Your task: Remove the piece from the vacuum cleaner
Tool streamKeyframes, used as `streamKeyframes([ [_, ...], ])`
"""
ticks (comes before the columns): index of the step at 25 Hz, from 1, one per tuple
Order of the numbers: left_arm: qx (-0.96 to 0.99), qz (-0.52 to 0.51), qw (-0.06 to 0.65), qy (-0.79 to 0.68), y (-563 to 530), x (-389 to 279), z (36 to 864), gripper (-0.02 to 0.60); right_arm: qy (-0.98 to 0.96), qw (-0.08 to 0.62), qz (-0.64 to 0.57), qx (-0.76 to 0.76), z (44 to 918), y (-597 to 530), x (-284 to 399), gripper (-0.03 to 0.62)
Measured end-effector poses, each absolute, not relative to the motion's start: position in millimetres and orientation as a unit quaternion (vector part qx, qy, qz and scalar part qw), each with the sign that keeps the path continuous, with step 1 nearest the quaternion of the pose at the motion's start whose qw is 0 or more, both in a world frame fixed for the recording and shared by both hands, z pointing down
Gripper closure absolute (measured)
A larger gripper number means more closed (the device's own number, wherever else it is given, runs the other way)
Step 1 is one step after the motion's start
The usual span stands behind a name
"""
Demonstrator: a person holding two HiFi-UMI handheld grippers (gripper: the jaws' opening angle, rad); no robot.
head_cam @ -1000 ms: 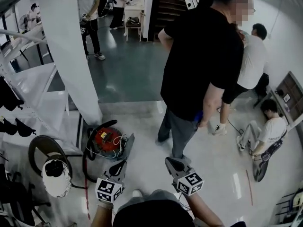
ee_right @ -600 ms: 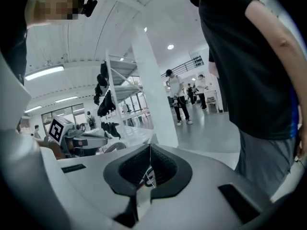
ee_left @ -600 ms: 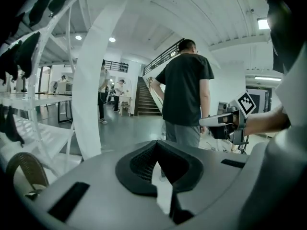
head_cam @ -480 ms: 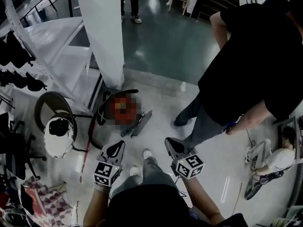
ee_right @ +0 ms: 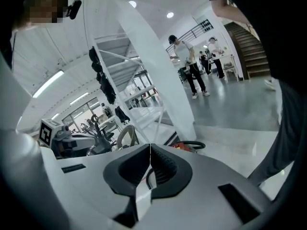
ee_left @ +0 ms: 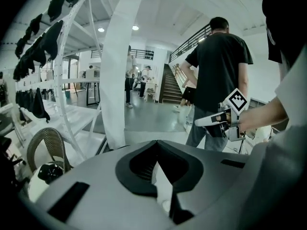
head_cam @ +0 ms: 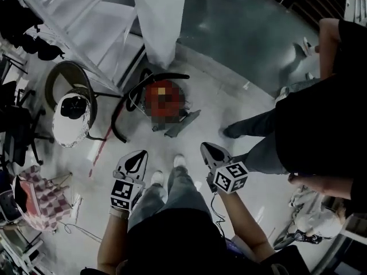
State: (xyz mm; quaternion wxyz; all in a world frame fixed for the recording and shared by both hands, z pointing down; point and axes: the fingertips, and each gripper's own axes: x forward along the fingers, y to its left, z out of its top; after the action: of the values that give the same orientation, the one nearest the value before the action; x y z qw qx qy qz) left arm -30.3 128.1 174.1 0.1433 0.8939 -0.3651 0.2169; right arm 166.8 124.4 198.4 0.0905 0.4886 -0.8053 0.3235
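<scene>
One red vacuum cleaner (head_cam: 163, 99) sits on the floor (head_cam: 229, 105) with one black hose (head_cam: 172, 75) looping round it, its body covered by a blurred patch. One grey flat part (head_cam: 183, 123) lies against its near side. Which part is the piece to take off cannot be told. Two grippers hang in the air on the near side of the vacuum cleaner, apart from it. The left gripper (head_cam: 137, 154) has its jaws pressed together at the tips with nothing between them. The right gripper (head_cam: 207, 148) has its ribbed pads closed flat on each other and is also empty. Each carries one marker cube. One white pillar (head_cam: 157, 16) rises just beyond the vacuum cleaner. One round-backed chair (head_cam: 63, 79) holding a white rounded thing (head_cam: 71, 119) stands to its left. One bystander (head_cam: 321, 125) in black stands to its right. The floor around the vacuum cleaner is pale and glossy, turning dark green past the pillar. The gripper views show a large bright hall with white metal racks hung with dark garments, ceiling lights, a staircase and a few people far off.
</scene>
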Motion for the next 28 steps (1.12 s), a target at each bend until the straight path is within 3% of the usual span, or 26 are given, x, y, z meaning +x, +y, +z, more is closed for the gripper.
streamKeyframes([
  [16, 0.824, 0.255, 0.246, -0.442, 108.1, -51.0, 296.9, 0.563, -0.75, 0.138, 0.468, 0.447, 392.9, 37.6, 170.1, 0.563],
  [28, 0.794, 0.254, 0.304, -0.462, 124.6, -50.0, 408.2, 0.563, -0.681, 0.132, 0.561, 0.453, 535.5, 8.8, 175.6, 0.559],
])
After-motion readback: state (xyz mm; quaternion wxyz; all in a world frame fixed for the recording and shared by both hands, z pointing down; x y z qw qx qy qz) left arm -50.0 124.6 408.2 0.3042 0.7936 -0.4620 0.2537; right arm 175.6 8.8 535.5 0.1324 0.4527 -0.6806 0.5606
